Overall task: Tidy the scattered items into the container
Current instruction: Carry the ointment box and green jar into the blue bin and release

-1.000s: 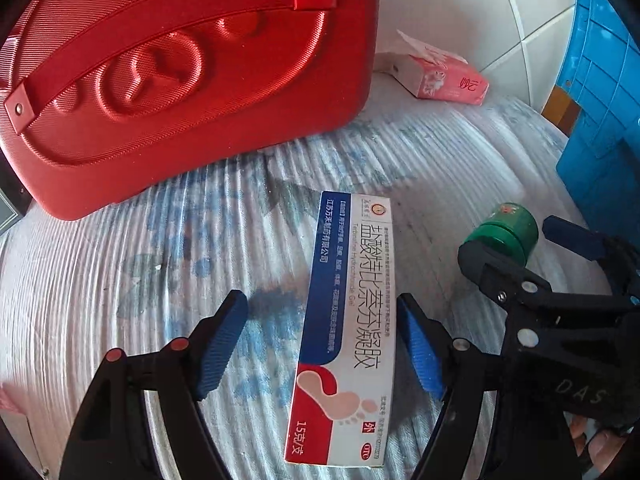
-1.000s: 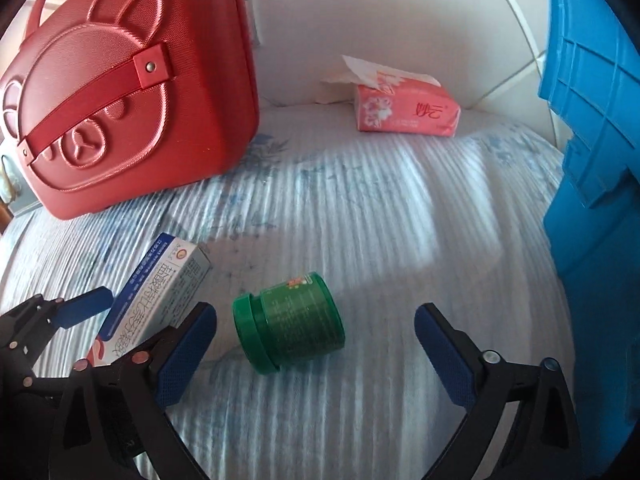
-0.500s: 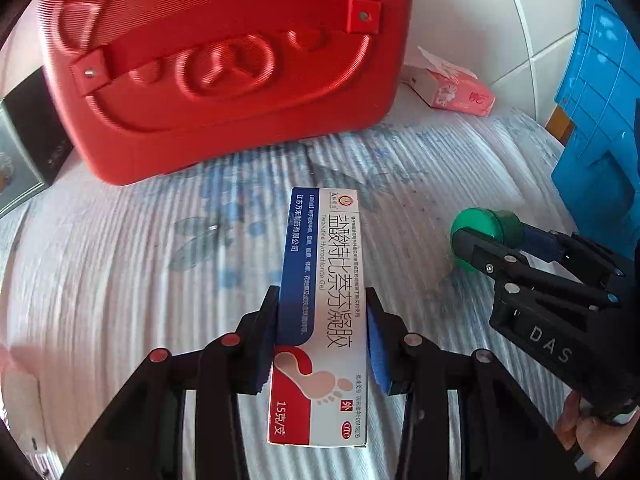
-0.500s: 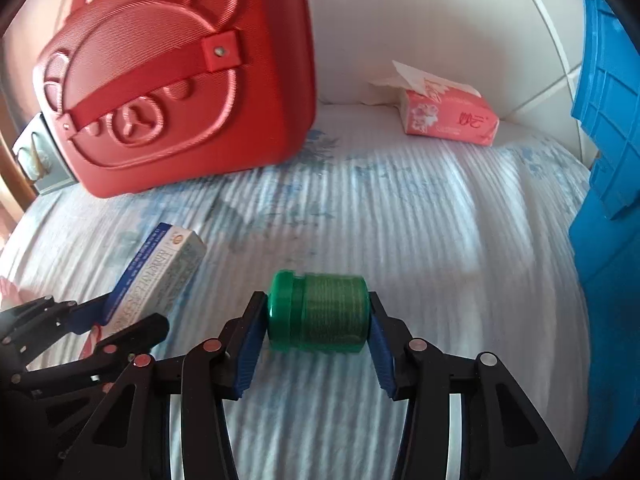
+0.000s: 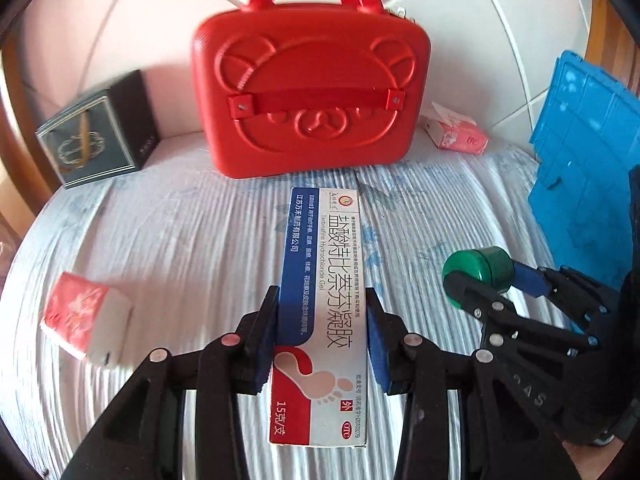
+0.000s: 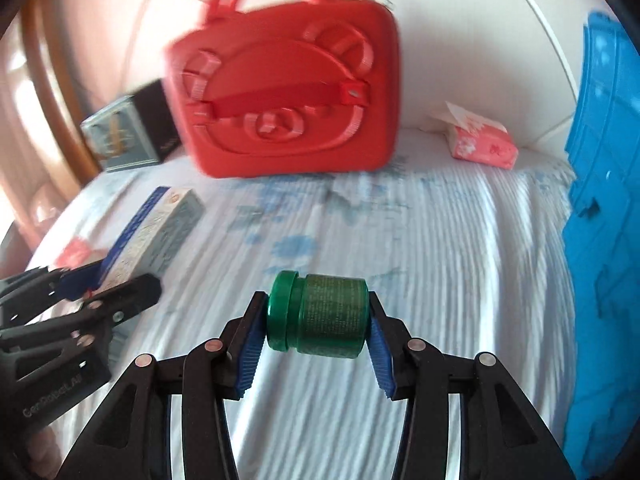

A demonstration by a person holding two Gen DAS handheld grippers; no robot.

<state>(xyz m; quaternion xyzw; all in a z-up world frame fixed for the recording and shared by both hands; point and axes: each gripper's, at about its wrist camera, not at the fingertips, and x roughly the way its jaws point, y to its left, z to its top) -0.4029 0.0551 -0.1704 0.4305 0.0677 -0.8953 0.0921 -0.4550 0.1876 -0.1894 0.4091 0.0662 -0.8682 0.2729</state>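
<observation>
Left wrist view, left gripper [image 5: 322, 340] clamping ointment box [image 5: 322, 304] lengthwise toward red case [image 5: 310, 100], right gripper [image 6: 316, 334] pinching sideways green jar [image 6: 320, 316]

From my right claw's camera the red case [image 6: 288, 92] smears with motion blur, its embossed pattern doubled, and the print on the green jar [image 6: 334, 320] is unreadable. The blue crate [image 6: 604, 200] runs off the right edge. In my left view, the pink tissue pack [image 5: 86, 320] nearby is blurred.

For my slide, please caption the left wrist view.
Left tool grips ointment box; red bear case stands closed behind.
</observation>
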